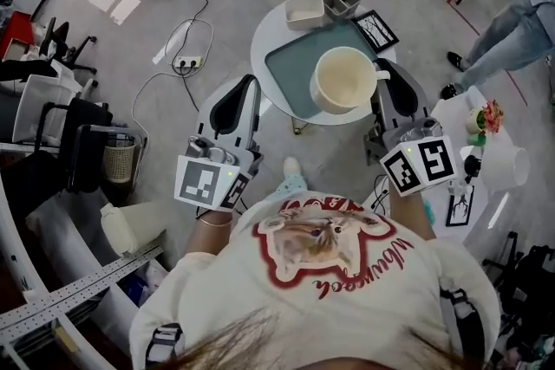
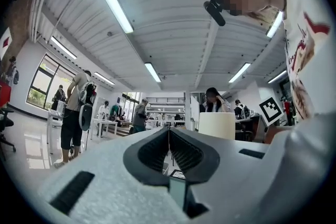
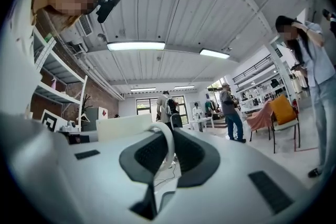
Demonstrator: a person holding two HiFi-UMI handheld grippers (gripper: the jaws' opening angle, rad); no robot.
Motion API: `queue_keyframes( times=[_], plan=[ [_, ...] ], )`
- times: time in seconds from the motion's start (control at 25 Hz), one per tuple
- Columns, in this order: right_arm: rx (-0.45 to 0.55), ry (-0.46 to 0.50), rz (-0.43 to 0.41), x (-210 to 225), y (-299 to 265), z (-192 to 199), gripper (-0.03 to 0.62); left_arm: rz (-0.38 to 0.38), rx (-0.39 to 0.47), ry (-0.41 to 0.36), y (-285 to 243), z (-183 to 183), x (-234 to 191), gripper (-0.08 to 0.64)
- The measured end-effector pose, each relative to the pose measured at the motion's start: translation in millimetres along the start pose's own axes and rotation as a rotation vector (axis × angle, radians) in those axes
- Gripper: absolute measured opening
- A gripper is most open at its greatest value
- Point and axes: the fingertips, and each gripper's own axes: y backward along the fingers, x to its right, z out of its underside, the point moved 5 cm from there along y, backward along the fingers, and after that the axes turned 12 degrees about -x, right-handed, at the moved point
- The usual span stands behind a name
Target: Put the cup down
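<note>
The right gripper [image 3: 169,139] pinches the thin loop handle [image 3: 167,148] of the cream ceramic cup [image 1: 345,80], which hangs above the grey-green tray [image 1: 290,69]. The left gripper [image 2: 169,138] is closed on nothing. The cup looks rigid, smooth and breakable, so it probably needs a firm handle grip.

My right gripper [image 1: 387,81] holds the cream cup [image 1: 345,80] by its handle, mouth up, over the near right corner of the blue-green tray [image 1: 290,65] on the round white table [image 1: 263,43]. My left gripper [image 1: 250,85] hangs just beside the table's near left edge, jaws together. Along the far edge stand a white dish [image 1: 305,11], a grey box [image 1: 343,1] and a framed picture [image 1: 376,30].
</note>
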Motion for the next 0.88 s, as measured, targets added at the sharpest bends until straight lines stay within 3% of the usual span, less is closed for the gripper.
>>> queue_keyframes(
  times=[0.6,0.88],
  plan=[
    [0.007,0.006,0.034,18.2,-61.7,-2.8,0.049,0.060,-0.018,0.000,-54.9,4.7,-48.6,0.015],
    [0.018,0.019,-0.007,25.6,-77.5,-11.8,0.049,0.031,-0.009,0.003,-64.3,2.3,-50.8,0.015]
  ],
)
